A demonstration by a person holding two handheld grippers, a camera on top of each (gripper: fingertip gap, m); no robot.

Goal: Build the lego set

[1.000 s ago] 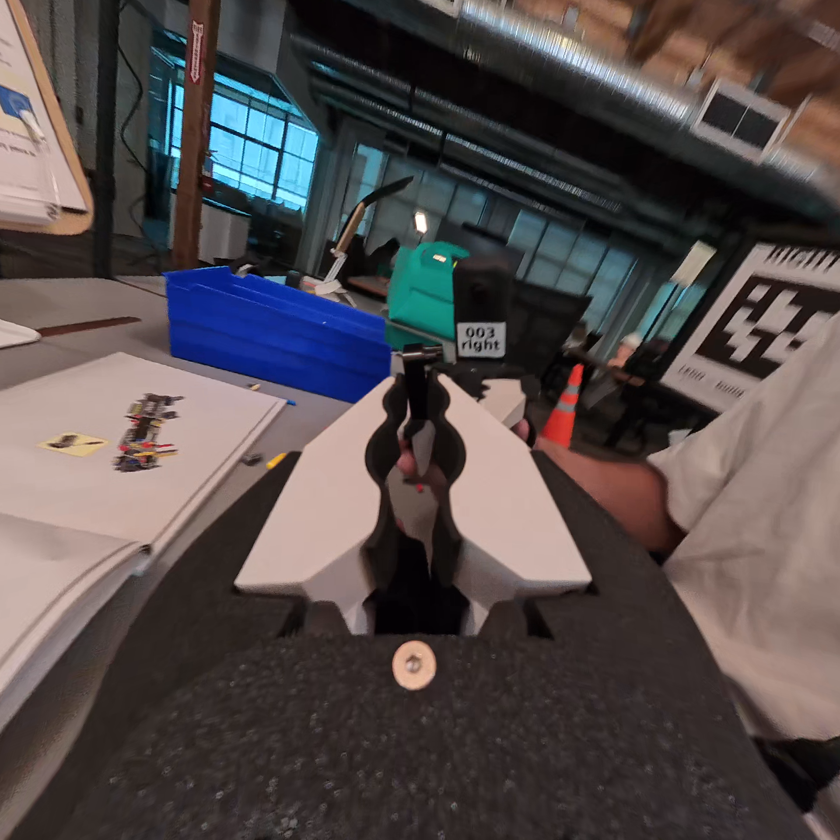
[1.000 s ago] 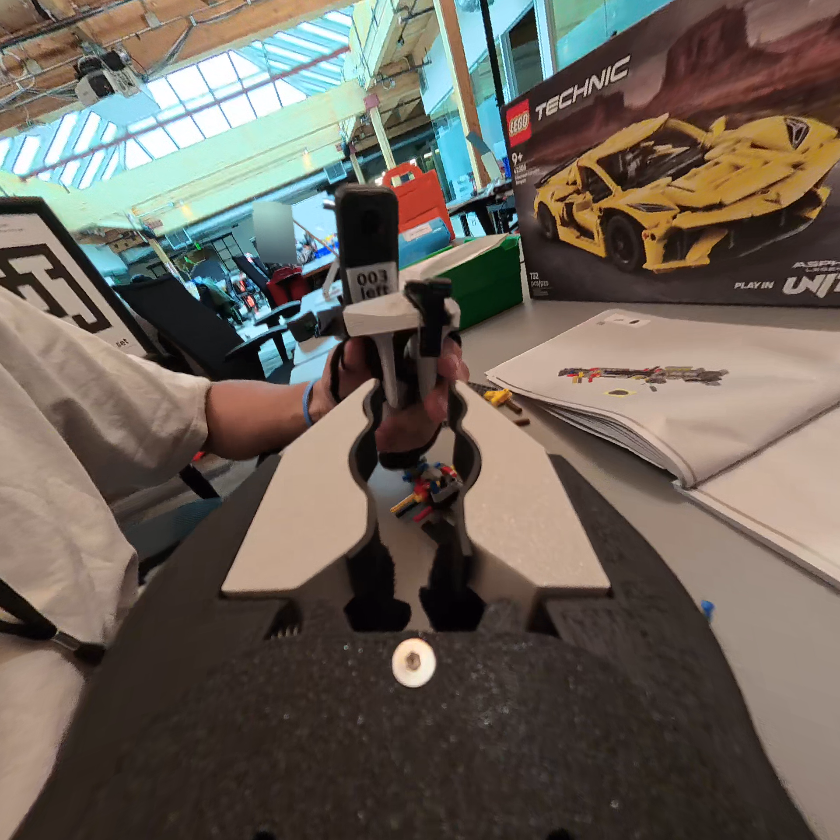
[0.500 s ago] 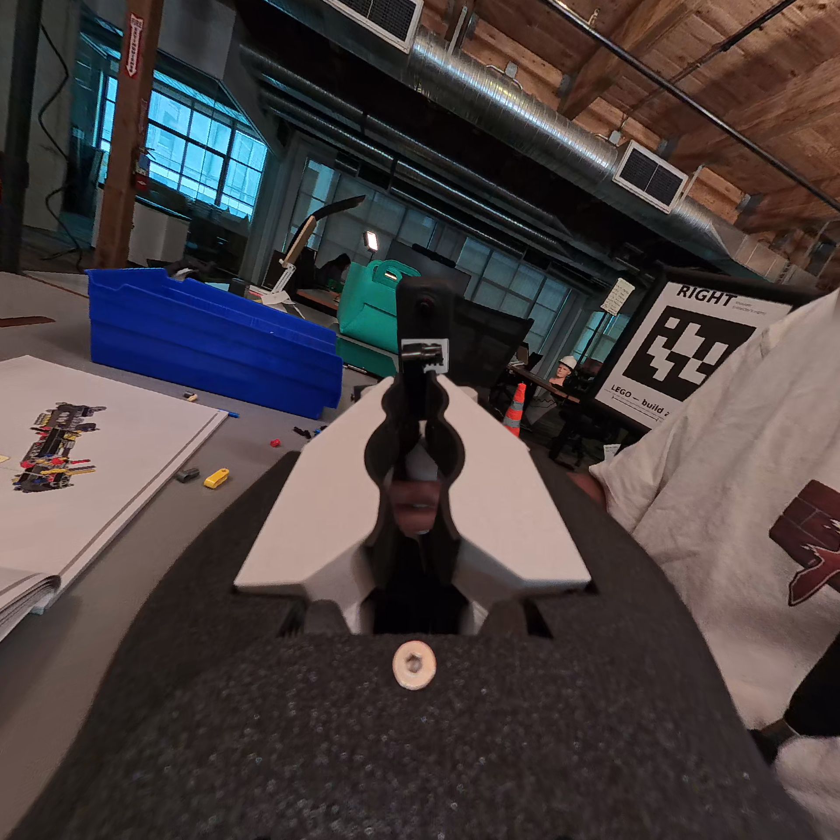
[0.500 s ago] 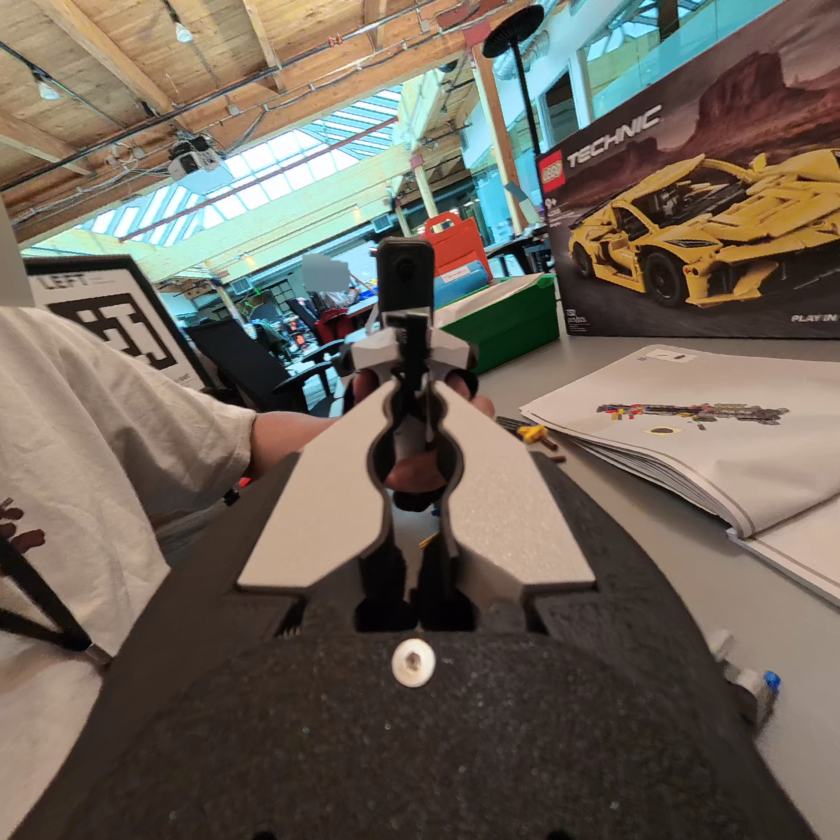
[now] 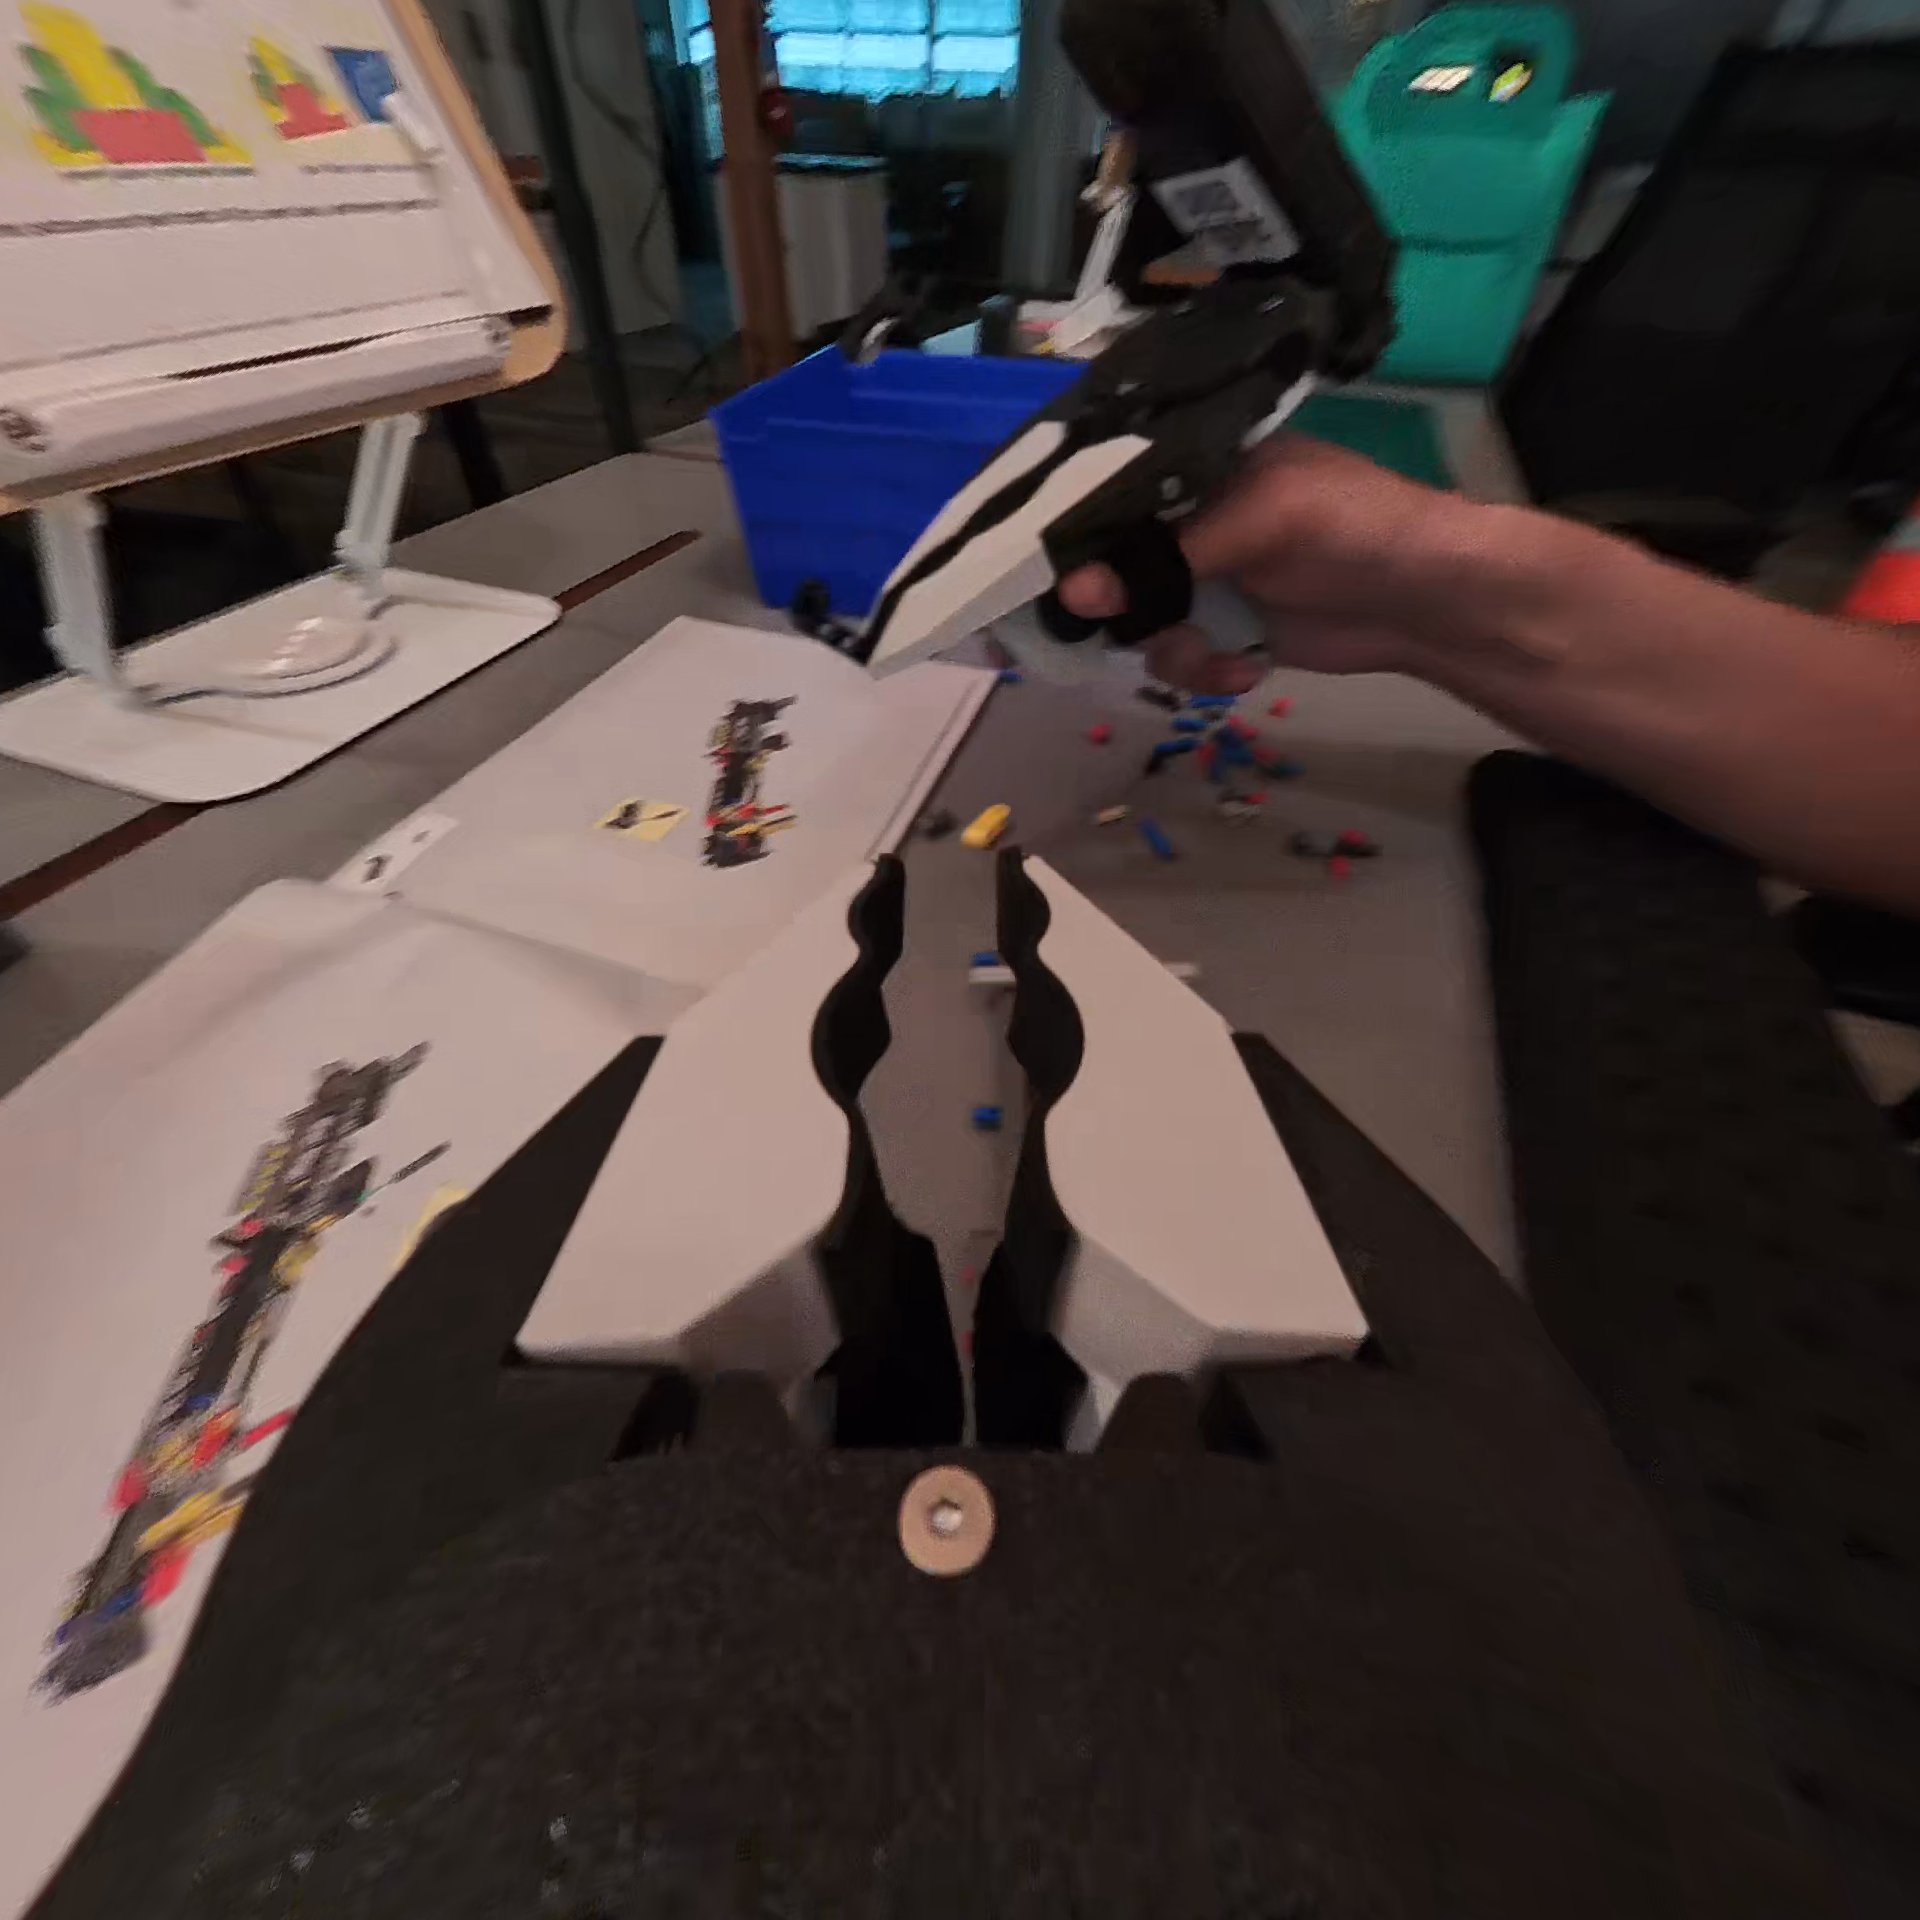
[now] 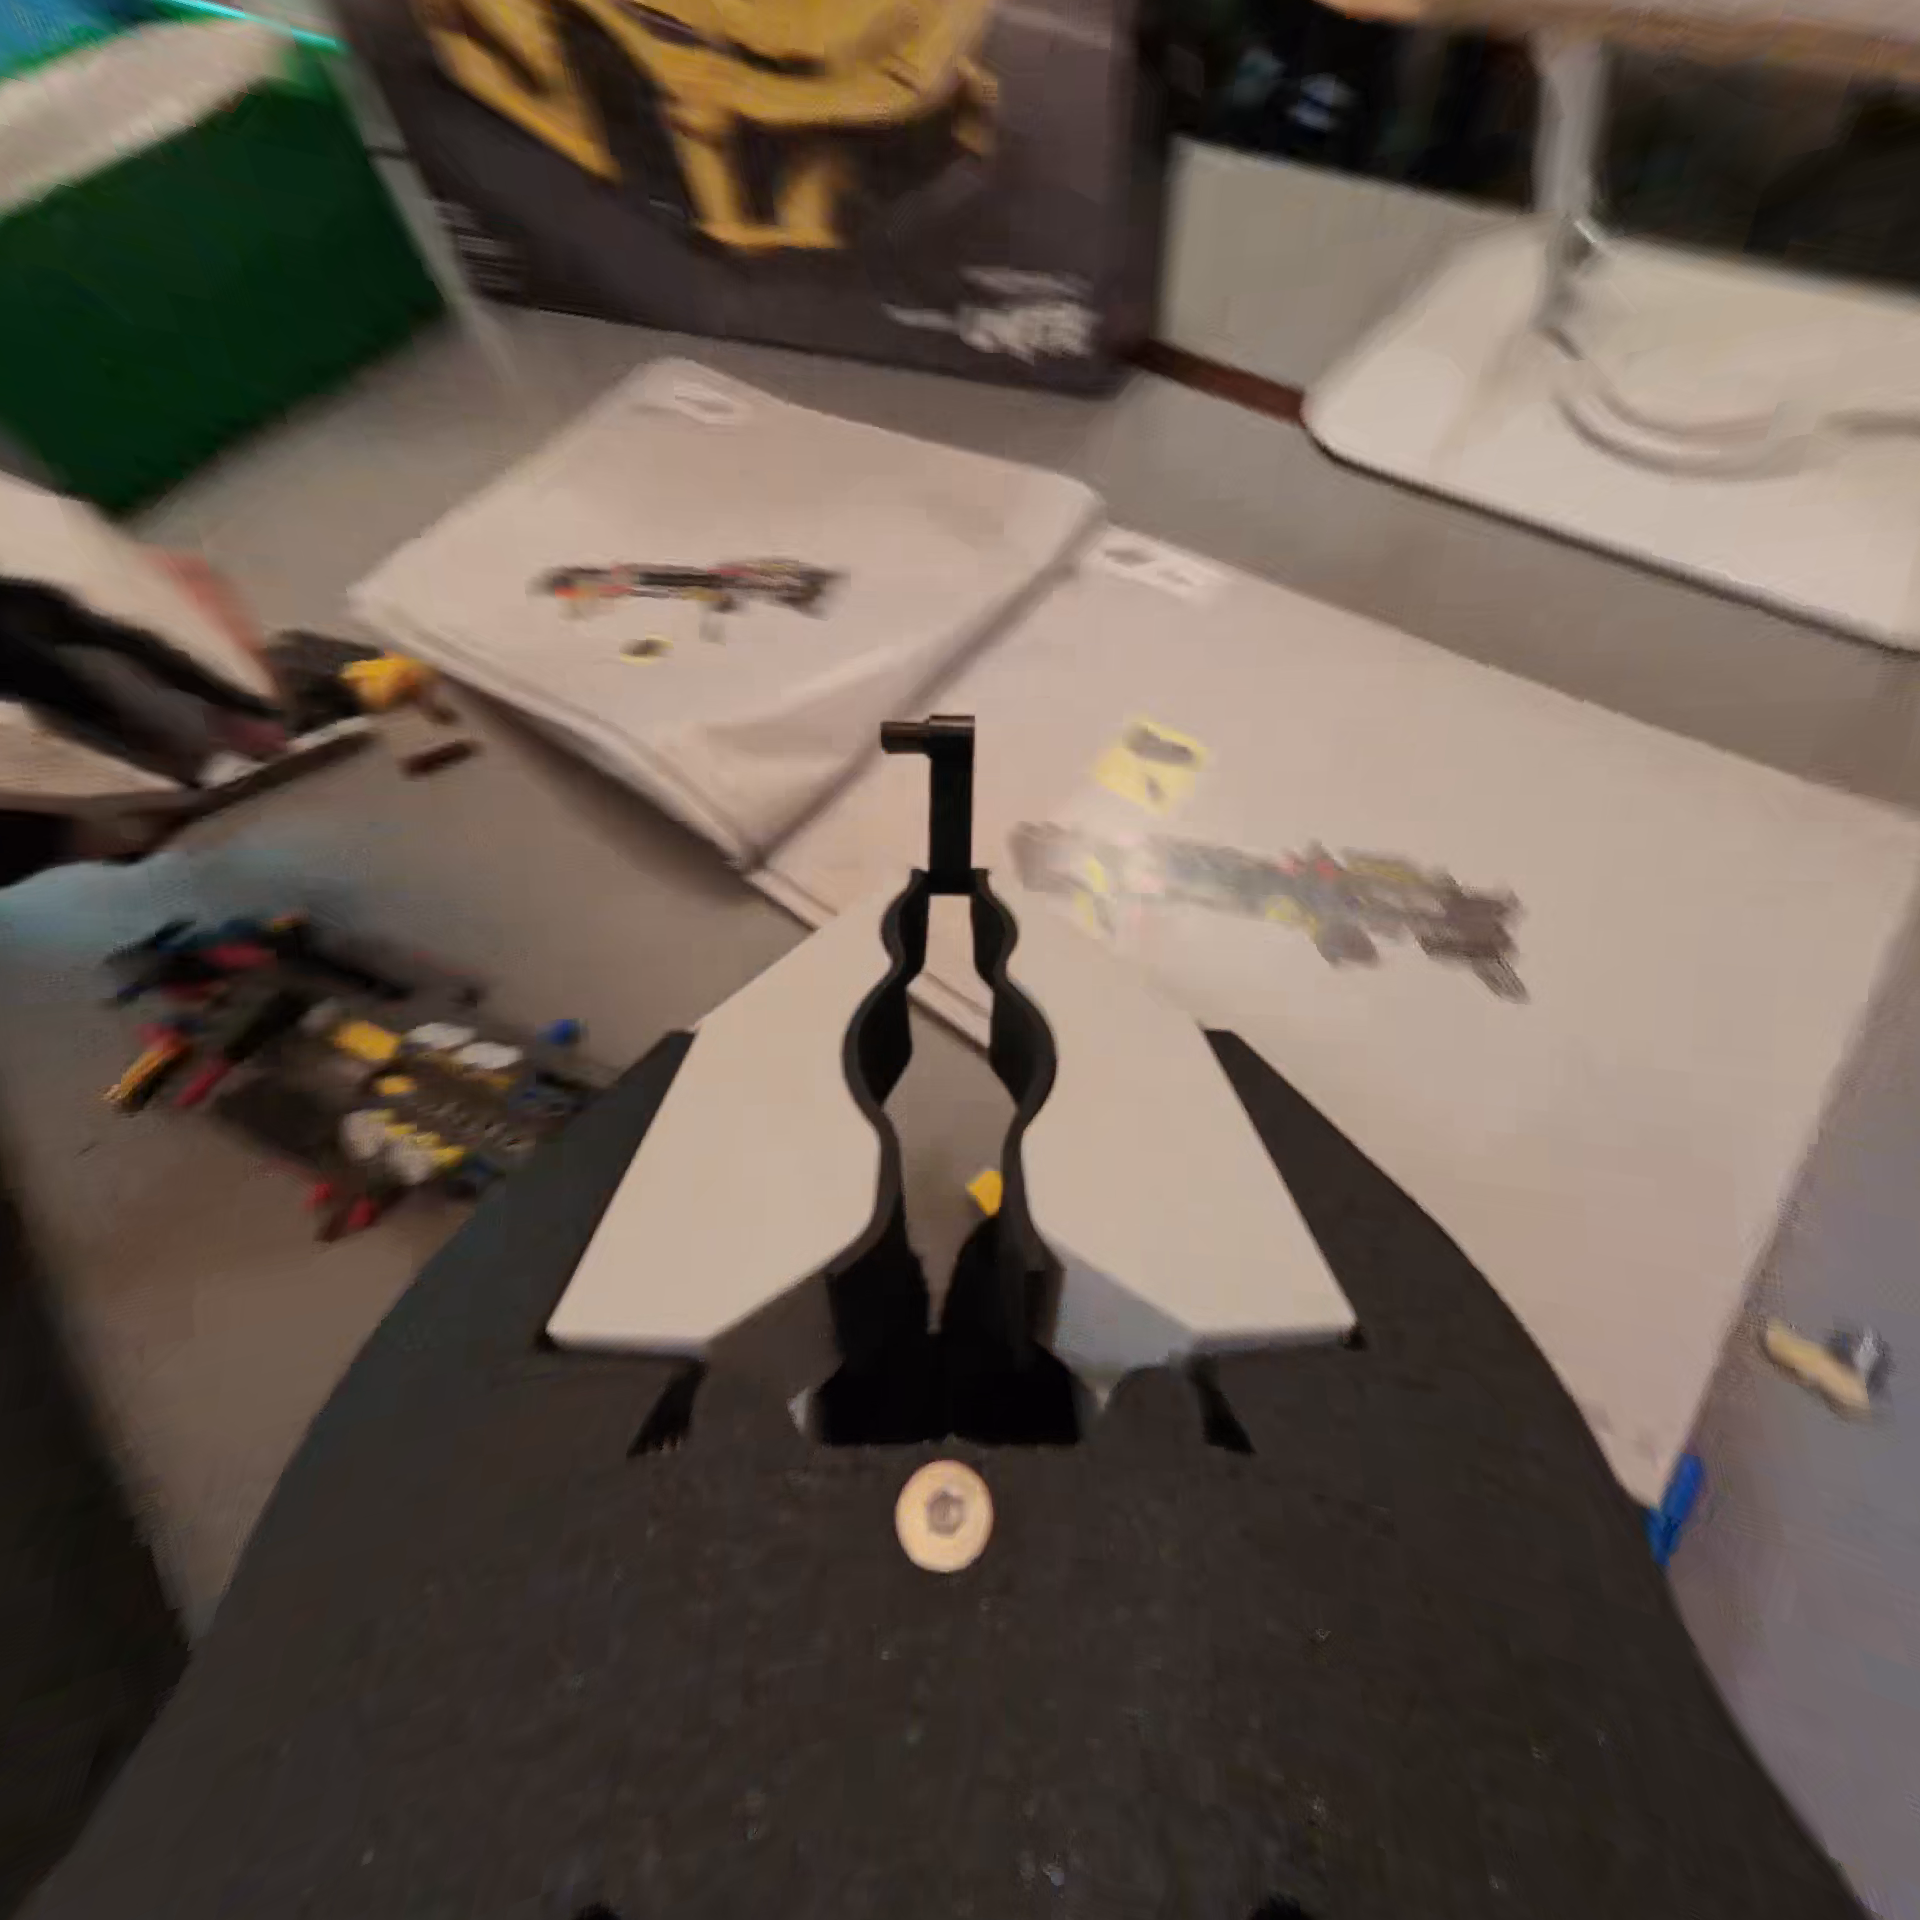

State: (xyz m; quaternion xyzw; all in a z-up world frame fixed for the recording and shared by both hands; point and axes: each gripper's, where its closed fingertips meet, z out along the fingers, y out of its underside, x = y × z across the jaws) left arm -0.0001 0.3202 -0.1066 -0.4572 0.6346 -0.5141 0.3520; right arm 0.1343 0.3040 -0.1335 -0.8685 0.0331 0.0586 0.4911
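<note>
Left gripper parted, empty, over grey bench. Right gripper clamped on slim black lego piece, upright above open instruction booklet. Partly built lego assembly lying left. Loose pieces scattered beyond; blue bin farther.

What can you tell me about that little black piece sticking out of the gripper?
The black piece is a thin, straight bar that looks like plastic, with a short peg pointing sideways at its top, so it looks a bit like a hook. It stands upright, and its lower end is pinched between the tips of the right gripper. Only those tips touch it. It is held in the air above the open instruction booklet, not resting on anything.
</note>
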